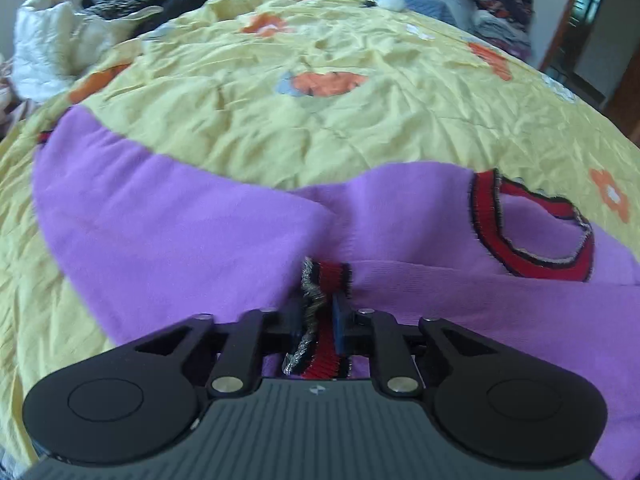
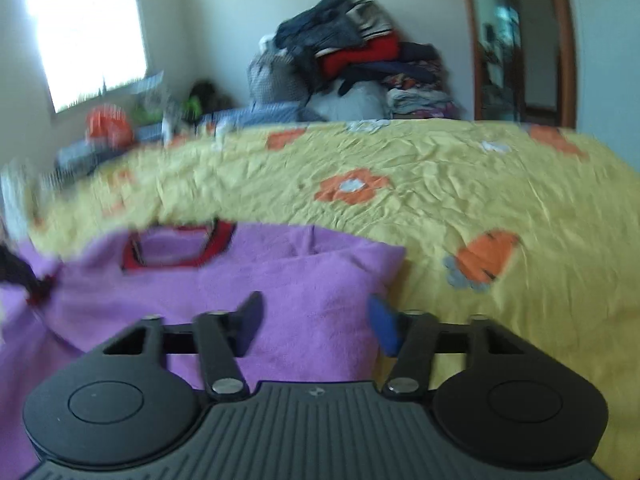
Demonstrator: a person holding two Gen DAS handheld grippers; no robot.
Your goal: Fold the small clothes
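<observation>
Left wrist view: purple sweater [image 1: 208, 216] lies spread on the bed's yellow quilt [image 1: 320, 120], at its near edge. Left gripper [image 1: 326, 312] has its fingers clamped on a striped cuff [image 1: 324, 280], red and black rib with a silvery glitter edge, bunched between the blue pads. That sleeve looks pulled across the body, so the fold reads as just started. Collar [image 1: 532, 224] same red-black trim, lying open and flat to the right.

Right wrist view: right gripper [image 2: 316, 328] hangs over the sweater's right-hand part with its fingers apart, nothing pinched; fabric is below the gap, contact unclear through blur. That side shows a doubled-over flap with a soft rounded corner, possibly a sleeve already turned in; can't confirm.

Left to do, judging from this: finish sleeves, fold body, set aside. Nothing looks finished.

Materials: sweater is soft fleecy knit, matte, limp, drapes in thick rolls. Quilt is thin crinkled cotton, stitched, with orange flower appliqués. Heaped clothes [image 2: 360, 64] sit against the far wall, mixed fabrics.
</observation>
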